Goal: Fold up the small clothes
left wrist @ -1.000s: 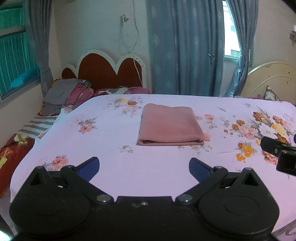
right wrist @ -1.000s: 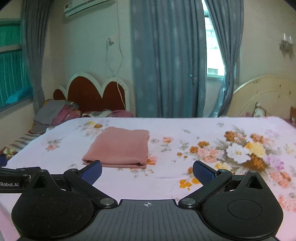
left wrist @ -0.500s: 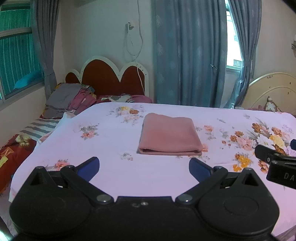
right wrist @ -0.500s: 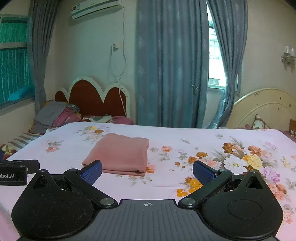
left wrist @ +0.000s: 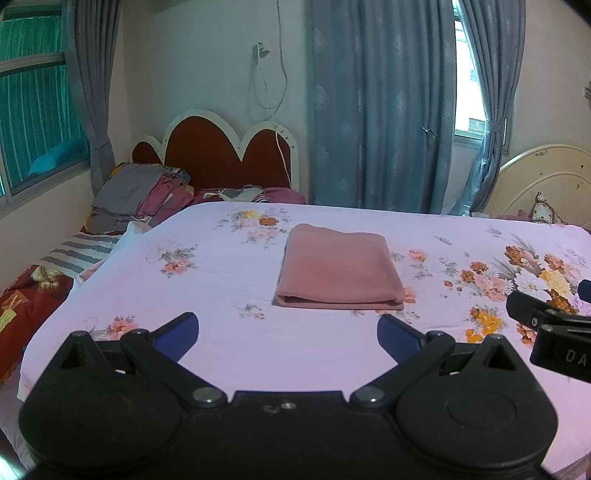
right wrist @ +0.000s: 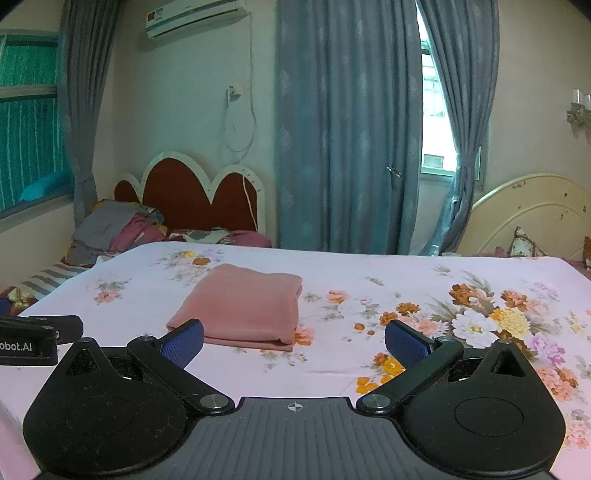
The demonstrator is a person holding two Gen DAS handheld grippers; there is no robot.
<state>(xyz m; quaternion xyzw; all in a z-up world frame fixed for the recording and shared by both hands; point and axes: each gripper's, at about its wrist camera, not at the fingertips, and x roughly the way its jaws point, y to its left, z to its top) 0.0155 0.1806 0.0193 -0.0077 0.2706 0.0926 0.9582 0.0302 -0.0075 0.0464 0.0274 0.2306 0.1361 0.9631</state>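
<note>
Neatly folded pink cloth (left wrist: 338,269), floral bedsheet (left wrist: 229,295)

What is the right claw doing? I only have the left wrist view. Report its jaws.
Observer: The right claw is open and holds nothing. The folded cloth lies ahead of it, to the left.
Operator: Check the wall above the red headboard.
Observer: An air conditioner is mounted high there, left of the curtain.
Operator: Now the far right wall.
Observer: A wall lamp hangs above the cream headboard.
</note>
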